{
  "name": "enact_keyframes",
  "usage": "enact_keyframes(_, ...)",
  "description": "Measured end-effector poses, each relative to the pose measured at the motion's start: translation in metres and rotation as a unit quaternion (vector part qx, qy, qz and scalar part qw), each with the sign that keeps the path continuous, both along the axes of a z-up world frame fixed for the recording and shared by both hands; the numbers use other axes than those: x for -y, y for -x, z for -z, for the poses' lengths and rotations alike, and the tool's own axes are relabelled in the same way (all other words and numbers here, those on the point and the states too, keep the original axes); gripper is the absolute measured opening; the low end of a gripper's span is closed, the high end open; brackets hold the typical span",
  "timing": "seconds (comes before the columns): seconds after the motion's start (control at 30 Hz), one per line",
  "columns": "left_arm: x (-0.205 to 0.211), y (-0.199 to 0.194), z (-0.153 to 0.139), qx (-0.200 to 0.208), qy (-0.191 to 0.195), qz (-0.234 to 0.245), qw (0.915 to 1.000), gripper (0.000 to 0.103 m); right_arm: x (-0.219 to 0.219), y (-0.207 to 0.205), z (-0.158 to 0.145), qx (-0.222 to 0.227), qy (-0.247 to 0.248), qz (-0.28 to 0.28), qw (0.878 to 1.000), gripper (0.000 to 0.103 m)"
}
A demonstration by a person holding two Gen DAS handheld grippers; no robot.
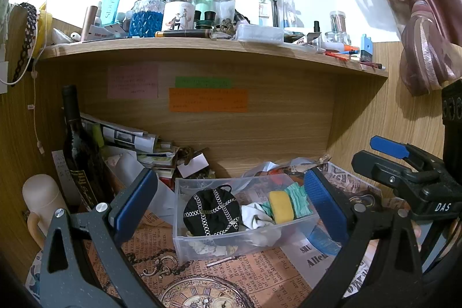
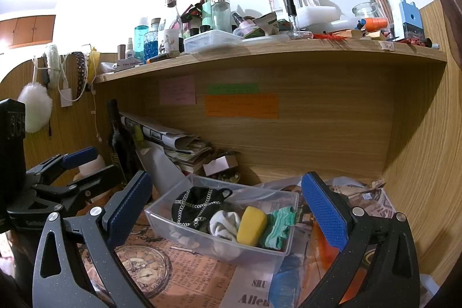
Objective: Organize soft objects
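A clear plastic bin (image 1: 184, 244) (image 2: 161, 224) sits on the newspaper-print desk mat. Inside it lie a black pouch with silver chains (image 1: 212, 211) (image 2: 193, 208), a white sock (image 1: 255, 217) (image 2: 225, 224), a yellow sponge (image 1: 281, 205) (image 2: 251, 225) and a green knit cloth (image 1: 299, 199) (image 2: 277, 227). My left gripper (image 1: 231, 207) is open and empty, its jaws wide on either side of the bin. My right gripper (image 2: 228, 215) is open and empty, also straddling the bin; it shows in the left wrist view (image 1: 387, 160) at the right.
A dark wine bottle (image 1: 76, 152) and a white mug (image 1: 43, 204) stand at the left. Stacked papers (image 1: 130, 137) lean behind the bin. Plastic bags with orange and blue contents (image 2: 303, 273) lie to its right. A cluttered wooden shelf (image 1: 202, 48) hangs above.
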State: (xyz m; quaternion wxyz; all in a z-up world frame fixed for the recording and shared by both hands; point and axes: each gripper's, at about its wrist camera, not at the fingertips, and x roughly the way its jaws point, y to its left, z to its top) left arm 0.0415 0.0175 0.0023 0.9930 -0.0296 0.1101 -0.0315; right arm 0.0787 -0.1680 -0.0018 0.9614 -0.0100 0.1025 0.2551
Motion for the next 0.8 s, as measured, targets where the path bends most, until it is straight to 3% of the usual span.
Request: enact_keyframes(0.8, 0.0005, 0.0004, 0.0001, 0.003, 0.004, 0.004, 1.0000, 0.103, -0.0046, 0.0039, 0.0015, -0.002, 0.002, 0.003, 1.000, 0.103)
